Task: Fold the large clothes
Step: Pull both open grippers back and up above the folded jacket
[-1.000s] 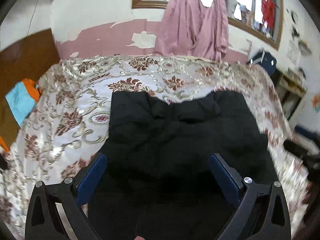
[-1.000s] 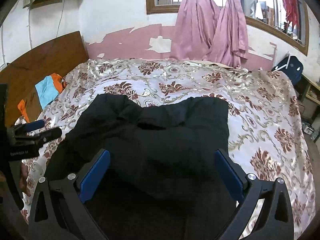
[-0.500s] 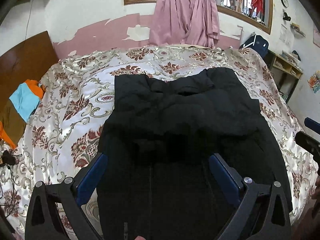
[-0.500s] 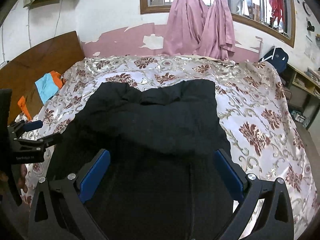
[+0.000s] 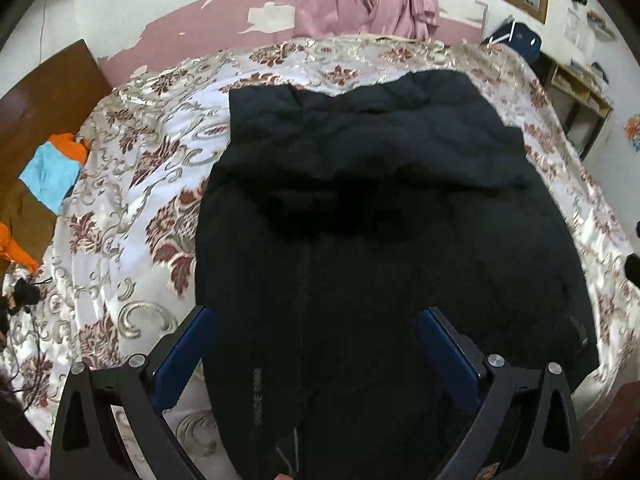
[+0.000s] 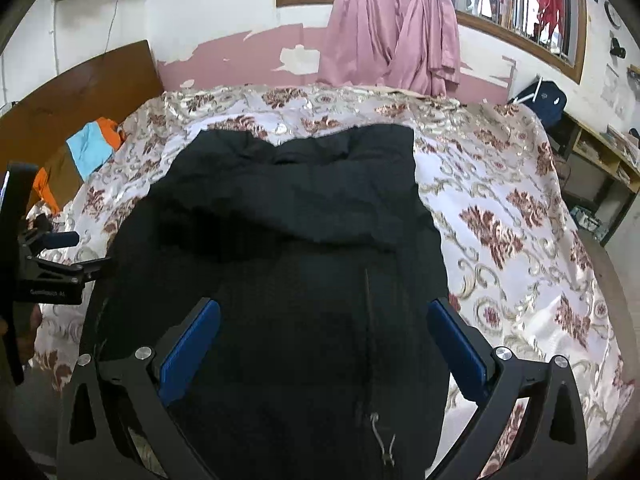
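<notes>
A large black padded jacket (image 5: 380,220) lies spread on the floral bedspread (image 5: 132,184), zipper up, collar end toward the far wall. It also shows in the right wrist view (image 6: 288,248). My left gripper (image 5: 316,344) is open and empty, hovering over the jacket's near hem. My right gripper (image 6: 324,340) is open and empty above the hem near the zipper (image 6: 368,320). The left gripper shows at the left edge of the right wrist view (image 6: 60,256).
Orange and blue clothes (image 5: 48,172) lie by the wooden headboard (image 6: 80,92) at left. Pink curtains (image 6: 384,40) hang at the far wall. A dark bag (image 6: 540,100) and a shelf (image 6: 600,160) stand at right.
Both grippers have pulled back and risen, so more of the jacket's lower body and zipper is in view. Both stay open and empty.
</notes>
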Motion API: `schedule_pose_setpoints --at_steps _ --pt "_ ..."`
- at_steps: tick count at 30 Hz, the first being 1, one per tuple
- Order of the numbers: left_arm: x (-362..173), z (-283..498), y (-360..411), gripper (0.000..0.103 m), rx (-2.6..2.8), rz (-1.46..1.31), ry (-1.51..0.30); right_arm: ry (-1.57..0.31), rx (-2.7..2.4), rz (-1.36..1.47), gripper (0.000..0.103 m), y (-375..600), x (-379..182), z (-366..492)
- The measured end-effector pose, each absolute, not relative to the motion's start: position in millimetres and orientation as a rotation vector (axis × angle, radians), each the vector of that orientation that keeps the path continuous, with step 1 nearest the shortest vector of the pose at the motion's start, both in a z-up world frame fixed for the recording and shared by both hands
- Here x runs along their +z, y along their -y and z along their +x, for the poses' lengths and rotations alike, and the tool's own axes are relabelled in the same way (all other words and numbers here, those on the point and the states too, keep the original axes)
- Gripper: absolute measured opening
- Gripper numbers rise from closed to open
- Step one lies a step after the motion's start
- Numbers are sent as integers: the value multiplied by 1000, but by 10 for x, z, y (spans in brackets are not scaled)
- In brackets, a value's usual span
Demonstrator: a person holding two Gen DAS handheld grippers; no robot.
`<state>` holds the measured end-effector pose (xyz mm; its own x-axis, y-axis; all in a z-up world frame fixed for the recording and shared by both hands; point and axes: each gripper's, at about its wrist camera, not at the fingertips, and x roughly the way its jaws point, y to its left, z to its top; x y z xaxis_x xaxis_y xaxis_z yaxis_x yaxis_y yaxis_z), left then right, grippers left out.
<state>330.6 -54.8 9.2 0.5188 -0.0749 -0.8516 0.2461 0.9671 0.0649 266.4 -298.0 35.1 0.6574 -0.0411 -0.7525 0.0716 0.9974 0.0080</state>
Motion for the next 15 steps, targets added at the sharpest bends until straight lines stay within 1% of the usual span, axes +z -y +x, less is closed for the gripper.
schedule_pose_setpoints --at_steps 15 --pt "-159 2929 473 103 -177 280 -1091 -1011 -20 -55 101 2991 -28 2228"
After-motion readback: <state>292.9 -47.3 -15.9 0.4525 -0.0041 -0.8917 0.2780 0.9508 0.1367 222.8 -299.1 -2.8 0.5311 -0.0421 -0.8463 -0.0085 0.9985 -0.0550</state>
